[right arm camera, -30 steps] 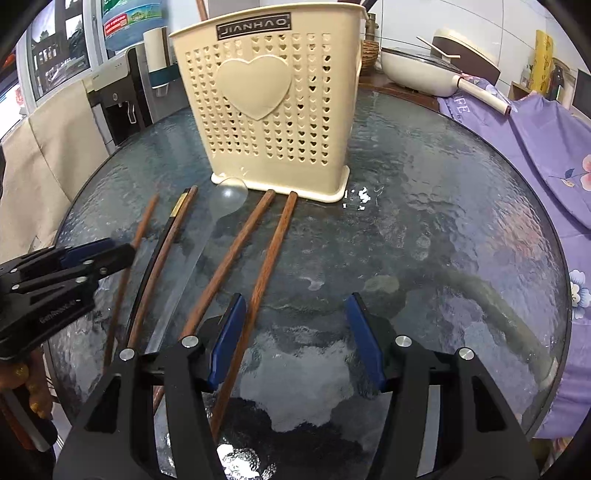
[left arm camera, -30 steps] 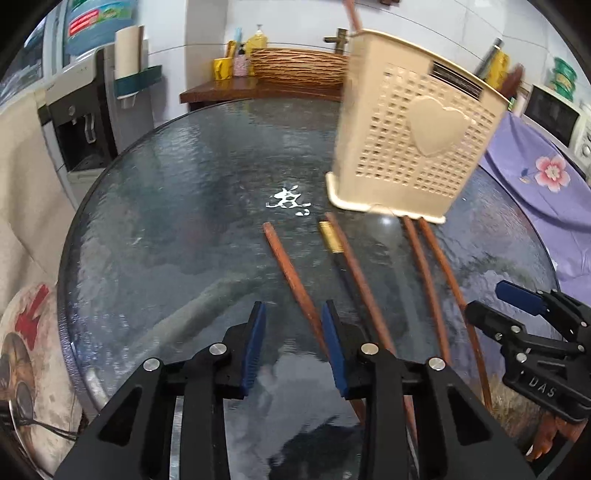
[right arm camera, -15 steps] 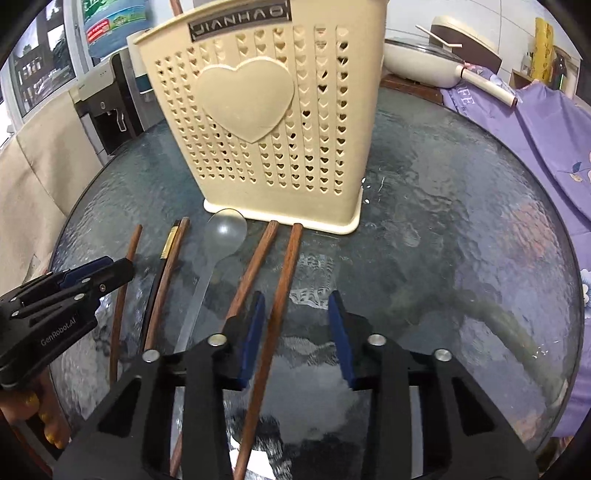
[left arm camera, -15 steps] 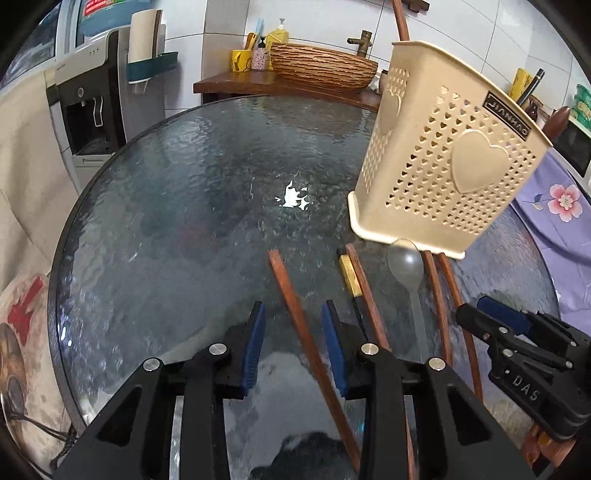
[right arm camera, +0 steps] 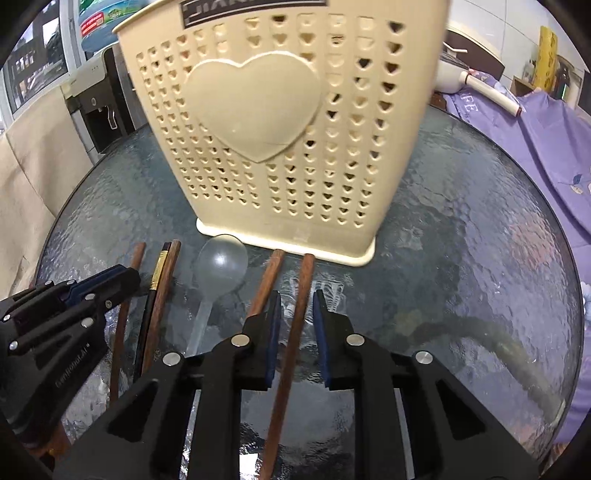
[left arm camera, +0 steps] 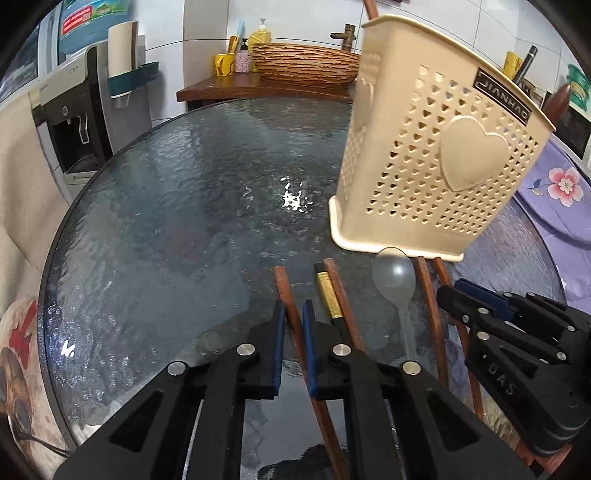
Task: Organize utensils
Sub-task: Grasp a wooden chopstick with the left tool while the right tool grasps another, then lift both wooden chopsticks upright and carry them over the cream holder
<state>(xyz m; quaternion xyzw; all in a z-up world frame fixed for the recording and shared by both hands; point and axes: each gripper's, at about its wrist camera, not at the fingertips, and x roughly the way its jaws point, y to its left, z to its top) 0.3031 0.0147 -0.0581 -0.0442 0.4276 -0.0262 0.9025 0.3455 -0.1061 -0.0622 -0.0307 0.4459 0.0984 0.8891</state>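
White tiled wall; wooden counter

A holder is stood upright on the surface; before its base a row of utensils is laid side by side, their ends pointed toward it. Seen from the right wrist, from left to right: a lone chopstick; two chopsticks touching each other; a spoon, bowl nearest the holder; then a pair of chopsticks slightly apart; a basin is set on a counter behind the surface.
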